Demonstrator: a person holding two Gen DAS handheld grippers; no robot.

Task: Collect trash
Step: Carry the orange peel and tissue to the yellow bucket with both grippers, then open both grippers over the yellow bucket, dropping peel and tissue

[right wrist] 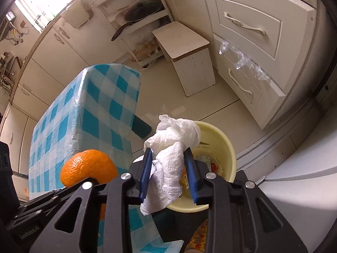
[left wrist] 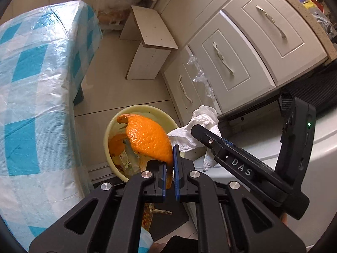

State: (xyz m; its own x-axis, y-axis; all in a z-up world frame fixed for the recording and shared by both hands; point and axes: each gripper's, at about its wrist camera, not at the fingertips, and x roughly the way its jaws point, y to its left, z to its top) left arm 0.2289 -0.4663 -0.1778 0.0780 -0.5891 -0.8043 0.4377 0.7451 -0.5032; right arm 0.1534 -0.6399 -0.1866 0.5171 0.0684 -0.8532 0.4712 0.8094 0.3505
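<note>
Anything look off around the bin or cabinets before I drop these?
One oddity: a crumpled clear plastic sheet hangs out of the drawer seam, snagged between the fronts. Otherwise the left gripper pinches the orange peel and the right gripper the tissue, both above the bin.

Both views are taken from just behind the jaws, angled down at the floor. The yellow bin point(left wrist: 109, 130) point(right wrist: 227, 145) is seen close beyond the jaws in each; the checked table point(left wrist: 38, 80) point(right wrist: 84, 109) and white stool point(left wrist: 151, 40) point(right wrist: 189, 57) are shared too.
</note>
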